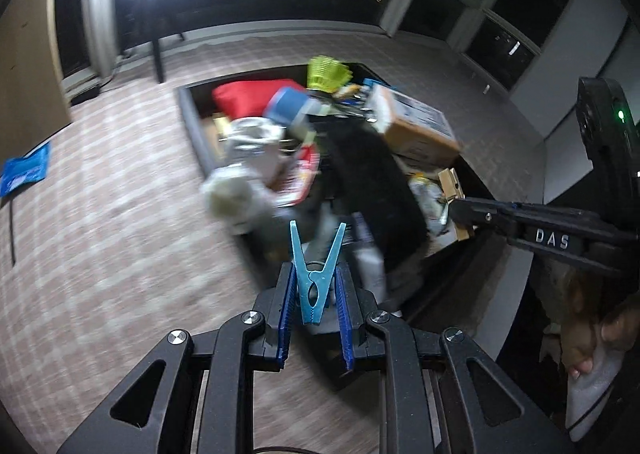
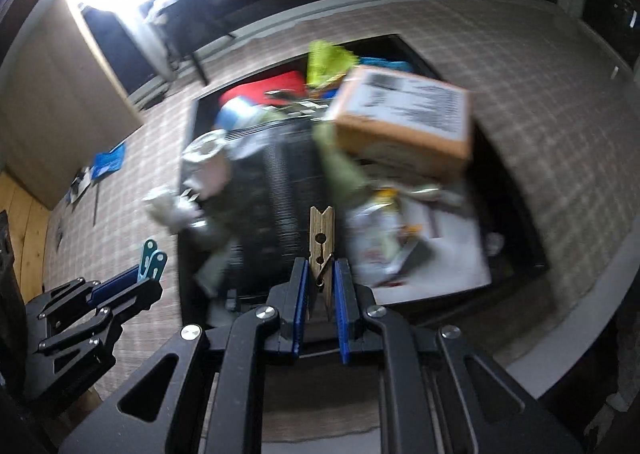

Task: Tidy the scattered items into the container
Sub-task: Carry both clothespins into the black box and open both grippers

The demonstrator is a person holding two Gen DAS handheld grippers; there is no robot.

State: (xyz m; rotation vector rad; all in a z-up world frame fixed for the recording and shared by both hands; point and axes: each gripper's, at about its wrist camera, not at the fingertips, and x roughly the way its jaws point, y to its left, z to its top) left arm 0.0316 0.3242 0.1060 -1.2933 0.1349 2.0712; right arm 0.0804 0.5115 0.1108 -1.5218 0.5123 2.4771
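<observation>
- Above a patterned carpet (image 1: 120,194), the left tool (image 1: 316,286) pinches a blue plastic clothespin (image 1: 316,274) by its middle.
- Beside it, the right tool (image 2: 322,278) pinches a wooden clothespin (image 2: 320,242) near its spring.
- Below both sits the crammed dark container (image 2: 516,214).
- Both pegs look light, stiff and likely slippery; the sprung middle seems the safest hold.

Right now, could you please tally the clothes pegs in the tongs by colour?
Blue peg: 1, in the left tongs
Wooden peg: 1, in the right tongs
Total: 2
</observation>
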